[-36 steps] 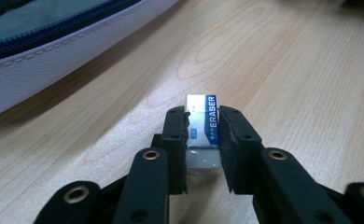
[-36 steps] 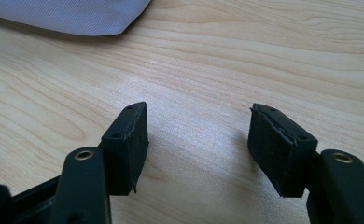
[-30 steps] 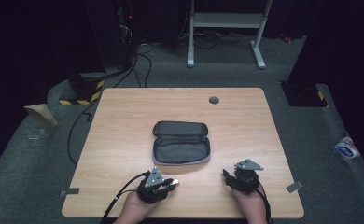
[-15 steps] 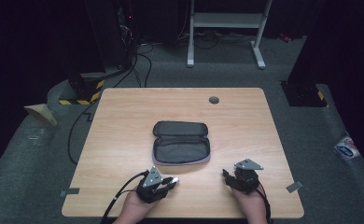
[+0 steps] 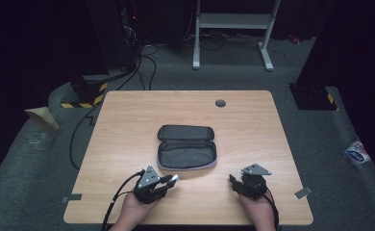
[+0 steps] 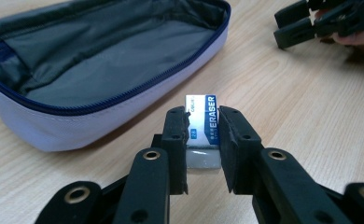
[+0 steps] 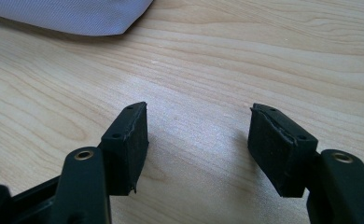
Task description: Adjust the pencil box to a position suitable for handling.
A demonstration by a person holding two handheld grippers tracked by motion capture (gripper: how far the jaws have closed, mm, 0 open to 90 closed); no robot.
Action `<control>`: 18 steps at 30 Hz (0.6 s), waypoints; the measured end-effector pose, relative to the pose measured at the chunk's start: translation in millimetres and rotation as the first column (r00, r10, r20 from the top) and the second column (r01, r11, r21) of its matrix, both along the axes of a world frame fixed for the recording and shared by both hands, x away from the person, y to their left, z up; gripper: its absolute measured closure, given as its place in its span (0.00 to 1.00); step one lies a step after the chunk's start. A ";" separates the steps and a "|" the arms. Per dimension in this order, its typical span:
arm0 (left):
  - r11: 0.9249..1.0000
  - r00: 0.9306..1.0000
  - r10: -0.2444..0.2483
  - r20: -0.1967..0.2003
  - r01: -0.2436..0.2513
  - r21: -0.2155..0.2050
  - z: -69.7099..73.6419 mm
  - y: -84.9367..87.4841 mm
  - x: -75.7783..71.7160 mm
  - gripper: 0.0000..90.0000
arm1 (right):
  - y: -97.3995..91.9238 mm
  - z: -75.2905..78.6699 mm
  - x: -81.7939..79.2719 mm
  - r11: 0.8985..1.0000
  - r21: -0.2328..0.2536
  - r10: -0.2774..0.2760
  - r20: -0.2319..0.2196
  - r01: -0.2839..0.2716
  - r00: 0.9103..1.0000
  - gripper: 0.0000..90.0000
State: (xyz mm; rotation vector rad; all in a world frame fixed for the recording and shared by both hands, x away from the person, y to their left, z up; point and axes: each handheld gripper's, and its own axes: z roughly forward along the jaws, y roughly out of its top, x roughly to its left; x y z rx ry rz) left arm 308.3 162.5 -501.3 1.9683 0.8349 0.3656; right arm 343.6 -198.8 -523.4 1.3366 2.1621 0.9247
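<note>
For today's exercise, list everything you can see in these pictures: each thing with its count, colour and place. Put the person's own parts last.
Table: one, light wood, centre of the high view.
Pencil case: one, grey, unzipped and lying open, middle of the table.
Eraser: one, white with a blue label, clamped in the left gripper near the case's front edge.
Round cap: one, dark grey, set in the table's far side.
Metal stand: one, white, on the floor beyond the table.
Left gripper: one, black, shut on the eraser.
Right gripper: one, black, open over bare table.
</note>
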 end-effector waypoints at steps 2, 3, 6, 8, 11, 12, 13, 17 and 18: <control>1.000 1.000 0.003 0.008 -0.003 -0.003 2.5 1.0 -0.3 0.81 | 0.1 0.0 -0.1 1.000 0.001 -0.002 -0.001 0.002 1.000 0.42; 1.000 1.000 0.007 0.013 -0.007 -0.001 3.9 1.7 -0.4 0.81 | 0.0 0.0 0.0 1.000 -0.001 0.000 0.001 0.000 1.000 0.42; 1.000 1.000 0.008 0.012 -0.008 -0.017 7.5 2.2 -1.5 0.81 | 0.1 0.0 -0.1 1.000 0.001 -0.002 -0.001 0.002 1.000 0.42; 1.000 1.000 0.011 0.026 -0.011 -0.016 9.5 1.9 -2.4 0.81 | 0.3 0.0 -0.2 1.000 0.002 -0.002 -0.003 0.002 1.000 0.42; 1.000 0.999 0.009 0.034 -0.009 -0.012 12.0 2.4 -2.6 0.81 | 0.2 0.0 -0.2 1.000 0.002 -0.002 -0.003 0.002 1.000 0.42; 1.000 0.999 0.013 0.037 -0.012 -0.013 12.9 2.9 -2.5 0.81 | 0.1 0.0 0.0 1.000 0.001 0.000 -0.001 0.000 1.000 0.42; 1.000 0.999 0.014 0.038 -0.013 -0.018 14.2 3.9 -2.2 0.81 | 0.1 0.0 0.0 1.000 0.000 0.000 -0.001 0.000 1.000 0.42; 0.999 0.999 0.024 0.049 -0.023 -0.025 18.7 6.9 -1.3 0.81 | 0.0 -0.1 0.1 1.000 0.000 0.003 0.001 -0.003 1.000 0.42; 0.999 0.998 0.027 0.051 -0.025 -0.028 20.1 7.9 -1.0 0.81 | 0.1 0.0 0.0 1.000 0.000 0.001 -0.001 -0.001 1.000 0.42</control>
